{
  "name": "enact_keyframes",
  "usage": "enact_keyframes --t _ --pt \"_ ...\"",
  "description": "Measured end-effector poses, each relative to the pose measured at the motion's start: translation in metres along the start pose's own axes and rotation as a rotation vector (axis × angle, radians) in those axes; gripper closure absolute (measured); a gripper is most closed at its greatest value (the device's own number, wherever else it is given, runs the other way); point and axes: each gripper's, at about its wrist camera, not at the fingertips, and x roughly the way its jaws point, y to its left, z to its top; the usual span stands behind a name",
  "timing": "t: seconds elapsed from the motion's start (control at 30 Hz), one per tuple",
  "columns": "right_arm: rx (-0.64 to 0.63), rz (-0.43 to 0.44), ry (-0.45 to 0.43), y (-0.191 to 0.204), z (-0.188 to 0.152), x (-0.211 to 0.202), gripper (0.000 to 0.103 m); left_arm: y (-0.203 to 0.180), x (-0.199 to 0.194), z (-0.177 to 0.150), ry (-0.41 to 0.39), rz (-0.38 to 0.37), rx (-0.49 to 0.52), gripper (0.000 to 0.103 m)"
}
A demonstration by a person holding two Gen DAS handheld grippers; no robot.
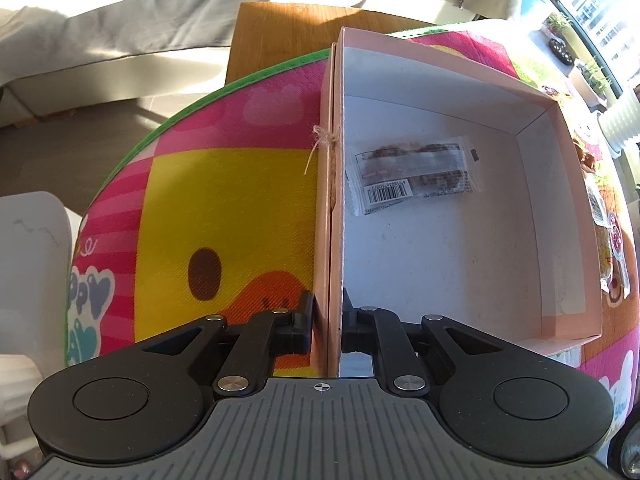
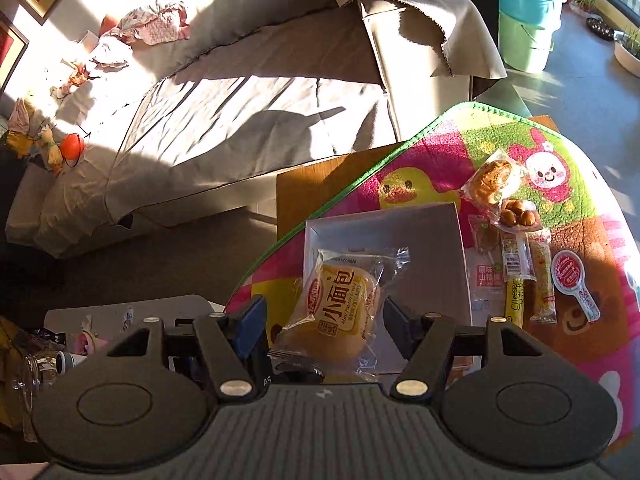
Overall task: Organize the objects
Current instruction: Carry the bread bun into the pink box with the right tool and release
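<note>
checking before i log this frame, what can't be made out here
- Left view: print on the packet in the box is blurred.
- Left view: snacks beyond the box are cut by its wall and the frame edge.
- Right view: the bun hides the box floor; left gripper unseen.

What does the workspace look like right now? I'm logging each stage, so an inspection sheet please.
Surface: cartoon play mat over a wooden table.
Job's things: pink box, open, one snack packet inside; bread bun packet above the box; more snacks in a row on the mat at the box's right.
Clutter: red spoon-shaped tag on the mat.
Grippers: left gripper shut on the box's wall; right gripper around the bun packet, contact unclear.
Cables: nothing seen.
Surroundings: cloth-covered sofa, stacked buckets, potted plants.
</note>
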Motion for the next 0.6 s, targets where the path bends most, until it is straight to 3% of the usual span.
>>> enact_keyframes --t 0.13,0.3,0.43,0.6 --pt "-0.005 -0.066 -0.039 -0.033 0.002 -0.008 0.035 -0.005 0.0 0.0 -0.003 0.029 -0.002 0.092" --pt "-0.15 -0.276 -0.057 -0.091 -0.023 -0.011 0.028 -0.011 0.0 0.003 0.019 0.069 -0.028 0.093" --pt "-0.133 -0.3 0.013 -0.151 -0.043 0.003 0.024 -0.019 0.0 0.005 0.026 0.117 -0.028 0.093" --pt "0.0 -0.274 0.107 -0.225 -0.053 0.042 0.024 -0.028 -0.002 0.002 0.029 0.169 -0.018 0.093"
